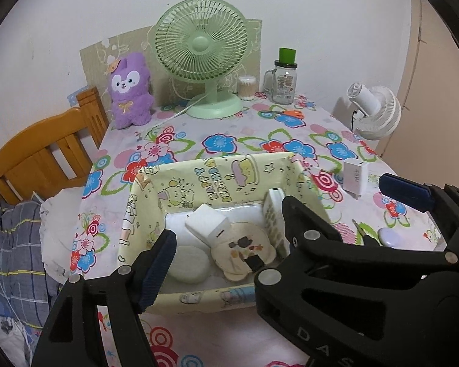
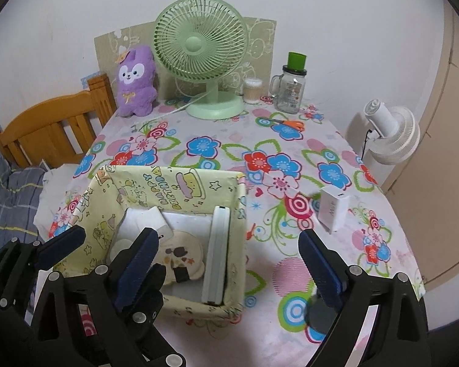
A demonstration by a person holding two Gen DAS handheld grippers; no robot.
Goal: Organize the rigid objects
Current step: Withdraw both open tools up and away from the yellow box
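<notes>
The tablecloth (image 2: 229,140) was white with blue, red and pink flowers. The box (image 2: 174,186) was pale yellow with cartoon prints. The fan (image 2: 200,42) was mint green, the plush (image 2: 136,82) purple, the chair (image 2: 52,134) orange-brown, the scissors (image 2: 293,124) orange-handled, the charger (image 2: 333,211) white.

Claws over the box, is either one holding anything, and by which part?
Nothing is held. The left claw and right claw are open and empty above the box.
</notes>
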